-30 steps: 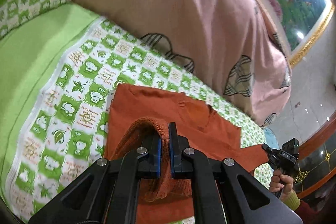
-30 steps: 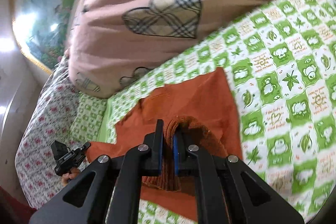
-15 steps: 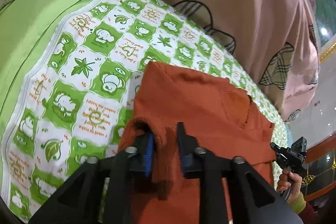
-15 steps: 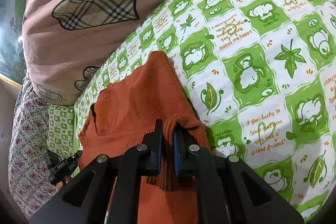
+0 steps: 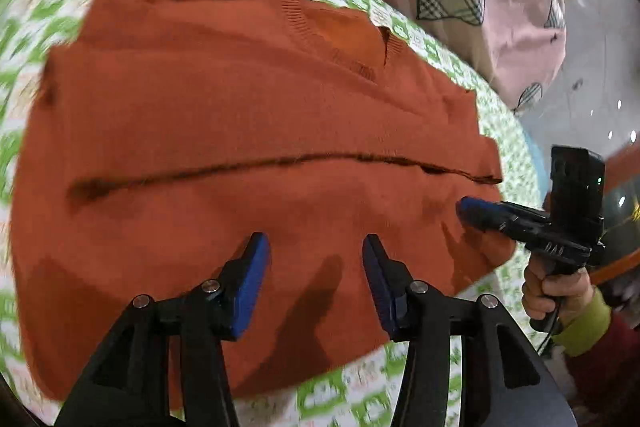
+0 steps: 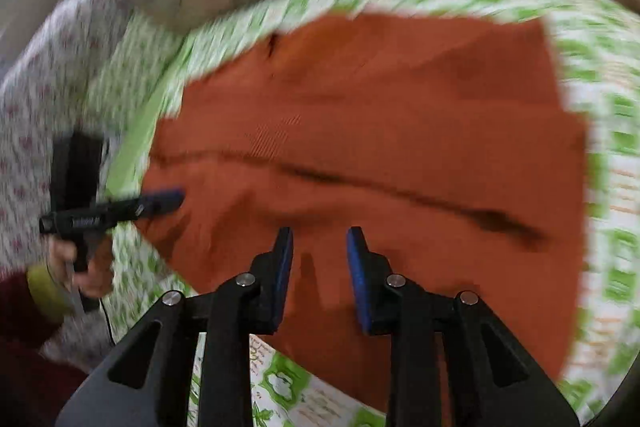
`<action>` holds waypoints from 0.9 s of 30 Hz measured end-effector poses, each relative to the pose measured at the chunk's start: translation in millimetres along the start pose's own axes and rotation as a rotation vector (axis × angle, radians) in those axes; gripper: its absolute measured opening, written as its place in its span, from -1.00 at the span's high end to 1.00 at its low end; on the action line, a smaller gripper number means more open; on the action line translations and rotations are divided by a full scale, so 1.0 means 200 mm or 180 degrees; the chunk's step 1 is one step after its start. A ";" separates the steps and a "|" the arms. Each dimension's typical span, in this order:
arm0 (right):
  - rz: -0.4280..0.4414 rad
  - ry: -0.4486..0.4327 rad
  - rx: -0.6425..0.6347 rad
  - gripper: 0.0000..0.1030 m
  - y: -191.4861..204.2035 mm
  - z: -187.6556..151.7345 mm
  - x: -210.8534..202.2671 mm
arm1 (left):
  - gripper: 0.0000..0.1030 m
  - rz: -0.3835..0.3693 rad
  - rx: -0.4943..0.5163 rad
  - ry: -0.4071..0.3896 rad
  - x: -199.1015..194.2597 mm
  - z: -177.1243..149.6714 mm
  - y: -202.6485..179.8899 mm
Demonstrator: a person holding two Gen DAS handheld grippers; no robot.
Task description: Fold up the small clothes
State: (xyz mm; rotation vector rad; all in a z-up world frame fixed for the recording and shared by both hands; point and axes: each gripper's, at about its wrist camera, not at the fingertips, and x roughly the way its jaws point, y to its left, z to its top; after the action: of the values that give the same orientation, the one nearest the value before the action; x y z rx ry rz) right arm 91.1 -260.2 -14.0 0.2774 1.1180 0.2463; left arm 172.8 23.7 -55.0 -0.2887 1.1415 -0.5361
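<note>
Sweater (image 5: 256, 131) flat beneath open jaws

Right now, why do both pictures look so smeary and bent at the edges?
Left wrist view: fisheye bulge, green-checked bedsheet streaked, orange knitted sweater fairly sharp, hand-held gripper casting shadows. Right wrist view: heavier motion blur; sweater and sheet smeared.

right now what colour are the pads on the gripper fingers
Blue, on black fingers; sharpest in the left wrist view, above the rust-orange sweater.
</note>
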 end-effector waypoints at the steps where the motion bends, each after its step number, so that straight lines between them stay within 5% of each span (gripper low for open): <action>1: -0.0070 0.0099 -0.0084 0.46 0.01 0.01 0.06 | 0.04 0.0017 0.0030 -0.0005 0.02 0.03 0.00; 6: -0.0682 -0.0021 -0.0178 0.60 -0.08 0.16 0.11 | 0.07 0.0160 -0.0014 -0.0253 -0.01 0.26 0.10; 16: -0.1178 -0.0830 0.0839 0.60 -0.45 0.47 -0.17 | 0.02 0.0474 -0.0448 -0.0829 -0.12 0.68 0.44; 21: -0.1120 -0.0915 0.0939 0.60 -0.48 0.38 -0.26 | 0.02 0.0614 -0.0528 -0.0926 -0.22 0.62 0.45; 27: -0.0969 -0.0901 0.1031 0.58 -0.42 0.17 -0.39 | 0.00 0.0748 -0.0739 -0.0935 -0.37 0.31 0.38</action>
State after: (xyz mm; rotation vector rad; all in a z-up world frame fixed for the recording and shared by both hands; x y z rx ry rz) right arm 93.6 -368.0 37.8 0.4103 0.9005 -0.2415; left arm 225.7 123.8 -8.8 -0.4132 0.9350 -0.1462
